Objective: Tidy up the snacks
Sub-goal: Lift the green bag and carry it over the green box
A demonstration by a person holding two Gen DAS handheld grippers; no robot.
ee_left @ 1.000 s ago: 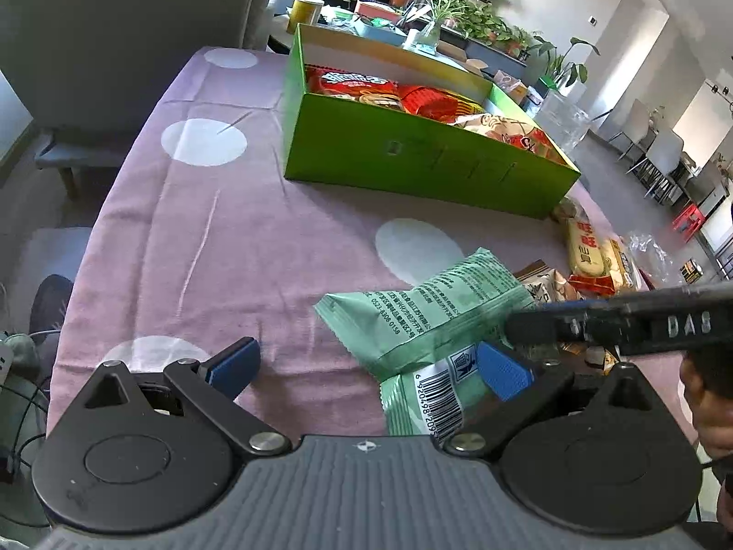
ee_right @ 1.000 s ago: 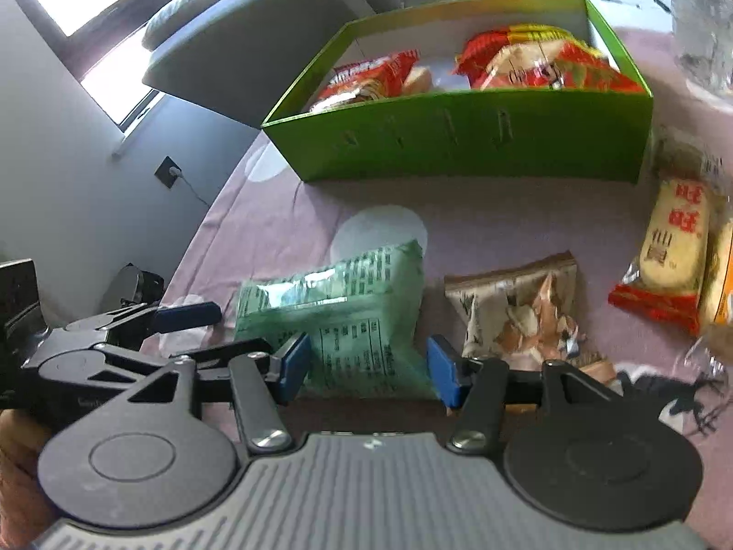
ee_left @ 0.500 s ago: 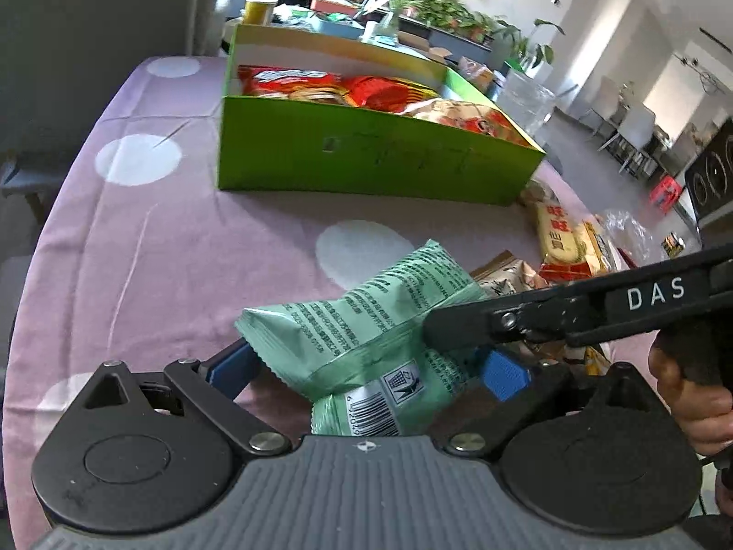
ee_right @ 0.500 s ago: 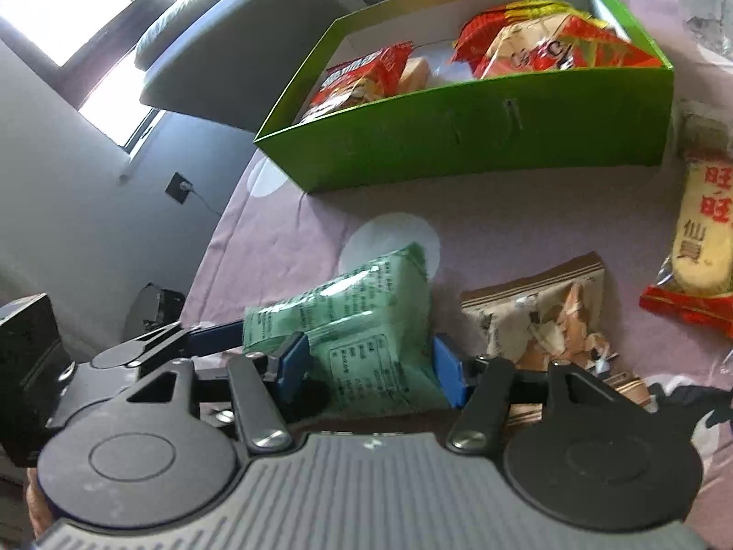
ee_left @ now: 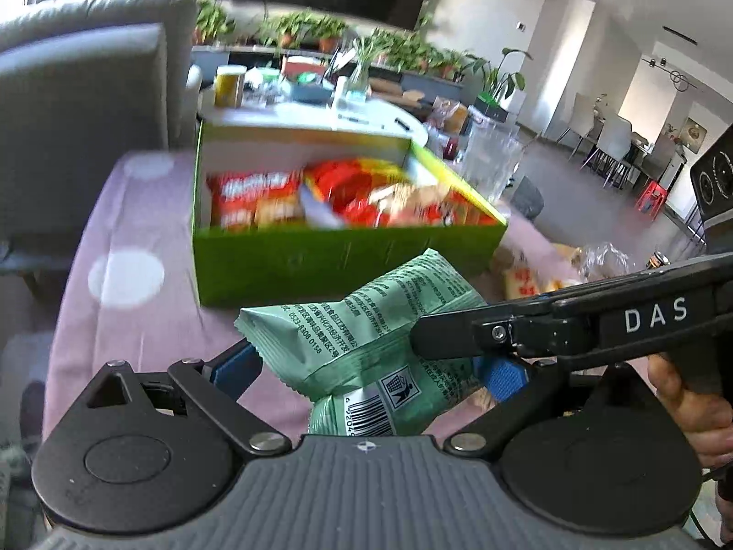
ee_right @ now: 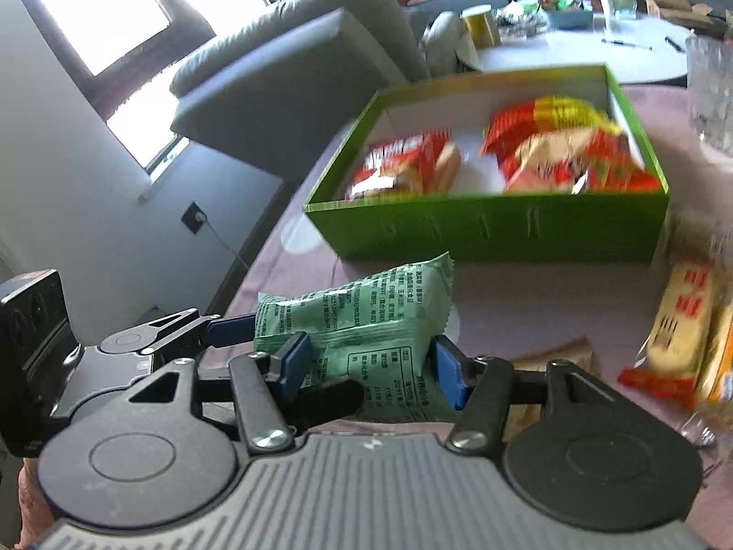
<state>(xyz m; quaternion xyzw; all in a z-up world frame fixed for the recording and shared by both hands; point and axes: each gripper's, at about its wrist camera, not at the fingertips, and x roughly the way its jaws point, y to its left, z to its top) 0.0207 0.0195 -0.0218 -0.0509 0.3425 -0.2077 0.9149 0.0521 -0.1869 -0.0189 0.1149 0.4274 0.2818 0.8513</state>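
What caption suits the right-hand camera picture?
Both tongs grip a green snack packet before a green box of red snacks.

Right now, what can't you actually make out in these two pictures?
- Box snacks: motion-blurred in both views, labels unreadable.
- Green packet: lower end hidden behind the fingers.
- Brown packet, right view: mostly behind the right gripper.
- Yellow snack: blurred.

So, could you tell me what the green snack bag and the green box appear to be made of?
The green snack bag looks like thin plastic film with a slight sheen: it crinkles, has a serrated sealed edge and carries print. The green box seems to be smooth cardboard: flat stiff walls, crisp corners, pale inside.
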